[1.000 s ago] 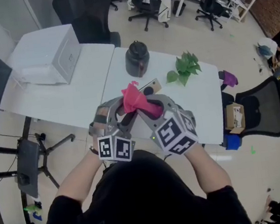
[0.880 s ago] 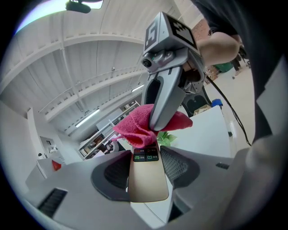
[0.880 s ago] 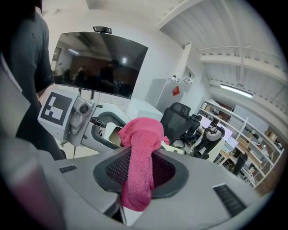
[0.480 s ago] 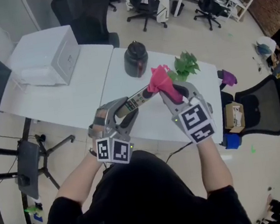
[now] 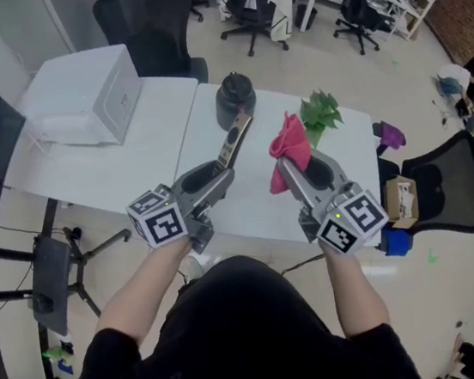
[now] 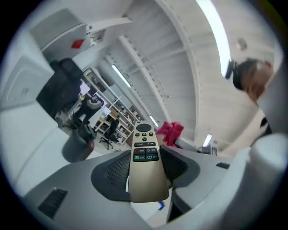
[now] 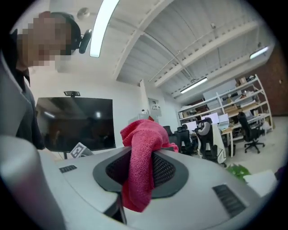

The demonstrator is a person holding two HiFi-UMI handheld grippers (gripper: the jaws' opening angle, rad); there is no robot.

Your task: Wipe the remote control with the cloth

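Note:
My left gripper [image 5: 218,176] [image 6: 145,168] is shut on a long gold remote control [image 5: 233,139] [image 6: 145,166]. The remote sticks up and away from the jaws, buttons facing the left gripper camera. My right gripper [image 5: 293,166] [image 7: 141,168] is shut on a bunched pink cloth [image 5: 290,144] [image 7: 141,157], which rises above the jaws and hangs a little below them. Both are lifted above the white table [image 5: 148,174] and tilted upward. Cloth and remote are apart, with a gap between them in the head view. The cloth [image 6: 171,132] shows behind the remote in the left gripper view.
On the table stand a dark round jar [image 5: 235,100], a green leafy sprig [image 5: 320,114] and a white box-shaped appliance [image 5: 82,98]. A black office chair [image 5: 448,182] with a cardboard box [image 5: 399,199] is at the right of the table. More chairs and shelves are beyond.
The grippers have drawn apart: the cloth left the remote and moved right, while the left gripper swung left and tipped the remote up.

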